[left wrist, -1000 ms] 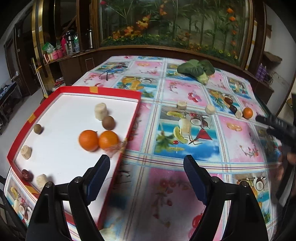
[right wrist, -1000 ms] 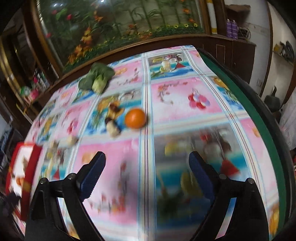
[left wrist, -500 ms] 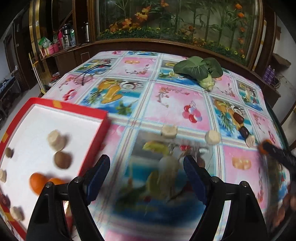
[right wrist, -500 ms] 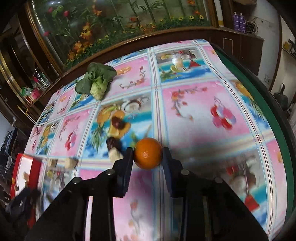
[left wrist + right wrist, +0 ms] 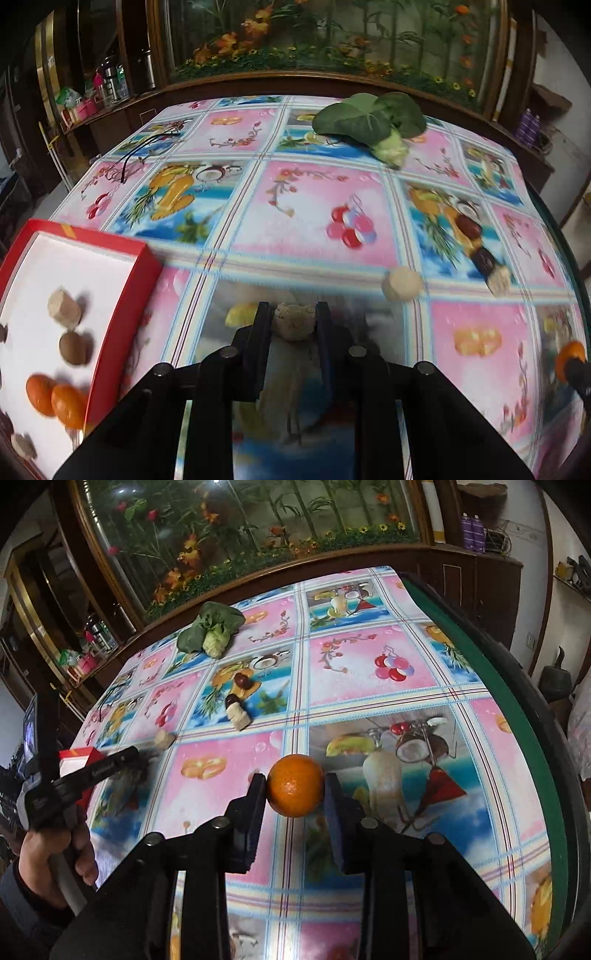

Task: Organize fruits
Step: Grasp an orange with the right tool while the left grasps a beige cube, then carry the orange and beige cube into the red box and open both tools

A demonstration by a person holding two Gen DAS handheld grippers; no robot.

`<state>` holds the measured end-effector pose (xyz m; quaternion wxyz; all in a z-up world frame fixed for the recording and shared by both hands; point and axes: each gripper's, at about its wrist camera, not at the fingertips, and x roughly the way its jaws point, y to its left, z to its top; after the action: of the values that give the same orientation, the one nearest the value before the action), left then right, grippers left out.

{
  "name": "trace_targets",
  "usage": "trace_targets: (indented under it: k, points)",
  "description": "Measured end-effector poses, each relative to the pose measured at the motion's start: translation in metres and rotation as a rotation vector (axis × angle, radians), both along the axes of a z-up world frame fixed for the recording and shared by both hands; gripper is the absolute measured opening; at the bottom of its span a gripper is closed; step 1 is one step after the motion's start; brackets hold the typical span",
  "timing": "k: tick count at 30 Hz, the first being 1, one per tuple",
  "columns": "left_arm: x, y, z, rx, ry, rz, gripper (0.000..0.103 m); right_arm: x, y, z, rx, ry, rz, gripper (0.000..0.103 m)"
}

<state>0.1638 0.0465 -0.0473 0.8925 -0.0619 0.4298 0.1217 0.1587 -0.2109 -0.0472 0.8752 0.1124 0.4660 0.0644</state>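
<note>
The table (image 5: 303,221), under a glossy cloth printed with fruit, carried everything. At its left edge lay the red tray (image 5: 122,314), white inside, already holding two oranges (image 5: 55,400), a brown fruit (image 5: 73,348) and a pale chunk (image 5: 63,314). A leafy green (image 5: 369,122) lay well apart at the far side.

The right gripper (image 5: 295,794) was clenched on an orange (image 5: 295,791), its pads bearing on the fruit's two sides at about its widest line. An orange of that kind was probably firm and light, with a pebbly skin that gives fair purchase, but its roundness could let it roll out of a grip set high or low, so the middle looked the right place to hold it.

The left gripper (image 5: 294,319) had just been closing, and its jaws now pressed a beige chunk (image 5: 294,325) between them, close over the cloth. That piece looked short, blunt and matt, likely light and somewhat soft or crumbly, so a gentle squeeze across its sides seemed wiser than a hard pinch.

Loose on the cloth remained another beige chunk (image 5: 402,283) just right of the left gripper, and farther right a brown date (image 5: 467,226), a darker one (image 5: 484,260) and a small pale piece (image 5: 498,282) lying close together. The dates were probably smooth-skinned, slippery and best taken across the short axis.
</note>
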Motion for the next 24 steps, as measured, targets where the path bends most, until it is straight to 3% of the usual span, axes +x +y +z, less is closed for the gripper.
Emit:
trace_targets:
  k: [11,24]
  points:
    - [-0.103,-0.019,0.016,-0.065,-0.014,-0.127,0.022,-0.056,0.023,0.014,-0.02,-0.02,0.051,0.033]
    - [-0.166,0.008,0.019,-0.084,-0.039,-0.109,0.022,-0.104,0.068,0.011,0.009,-0.014,0.129,0.033]
